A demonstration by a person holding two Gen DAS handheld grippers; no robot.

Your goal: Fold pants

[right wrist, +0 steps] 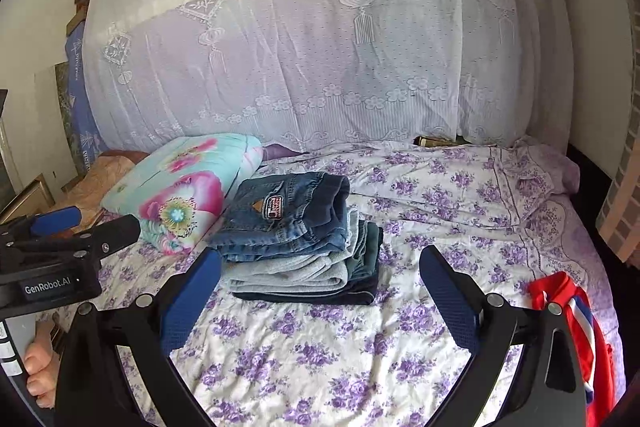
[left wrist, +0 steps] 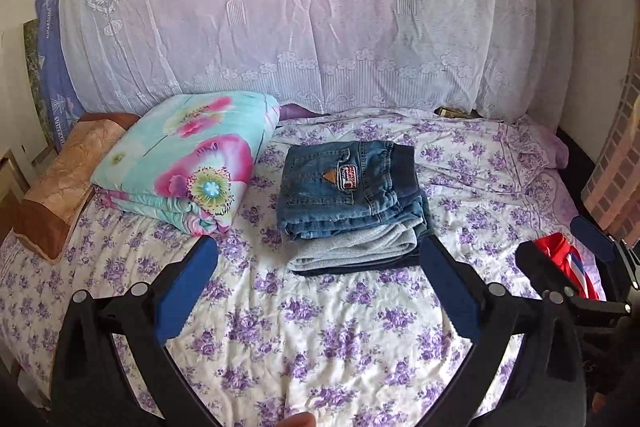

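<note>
Nearest the cameras, the left gripper (left wrist: 318, 259) is hovering over the bed (left wrist: 320, 339) with its blue pads spread wide and nothing between them, and the right gripper (right wrist: 320, 269) is hanging beside it, likewise spread and empty. A bare stretch of purple-flowered sheet is lying between both grippers and the clothes, giving open room at the near side. Just beyond, the stack of folded pants (left wrist: 352, 203) is sitting near the middle of the bed, a denim pair (right wrist: 288, 223) on top with its patch facing up, its waistband toward the right and its long axis running roughly left to right; folded edges are facing the cameras. Under it, a grey layer and darker layers are showing only as edges, so how many pieces there are is hard to tell. To the right, near the bed's edge, a red garment (right wrist: 576, 331) is lying crumpled, partly hidden by the right gripper's frame. Left of the stack, close beside it, a folded floral quilt (left wrist: 188, 159) is resting, with a brown pillow (left wrist: 64, 179) farther left. Farthest back, a white lace cover (left wrist: 320, 15) is draping over a large bulk along the wall.
</note>
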